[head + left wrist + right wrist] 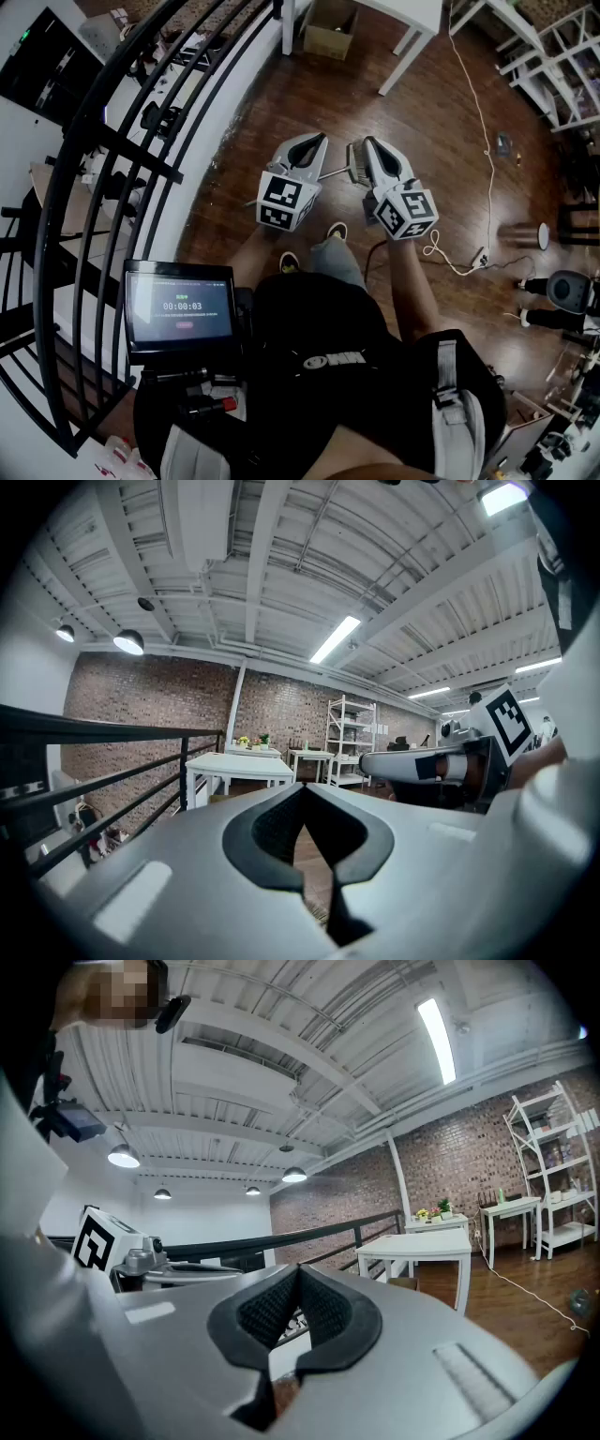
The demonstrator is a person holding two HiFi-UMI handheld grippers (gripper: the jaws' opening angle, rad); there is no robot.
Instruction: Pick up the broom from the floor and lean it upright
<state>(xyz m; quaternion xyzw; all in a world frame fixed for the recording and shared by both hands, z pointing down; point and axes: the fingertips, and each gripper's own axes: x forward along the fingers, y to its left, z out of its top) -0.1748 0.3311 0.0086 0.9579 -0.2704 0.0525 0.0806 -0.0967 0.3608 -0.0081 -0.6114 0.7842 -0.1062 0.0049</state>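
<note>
The broom (351,171) lies on the wooden floor below my hands. Only a short piece of its thin handle and its brush head show between the two grippers; the rest is hidden behind them. My left gripper (319,140) is held about level above the floor, shut, with nothing between its fingers; its closed tips (305,790) point toward the white tables. My right gripper (366,142) is beside it, also shut and empty, its closed tips (298,1270) facing the railing. Neither gripper touches the broom.
A black metal railing (112,159) curves along the left. At the far end are a white table (412,19) and a cardboard box (330,28). A white cable (483,141) runs across the floor on the right. White shelving (553,56) stands at the far right, and a tablet (180,309) is mounted at my left.
</note>
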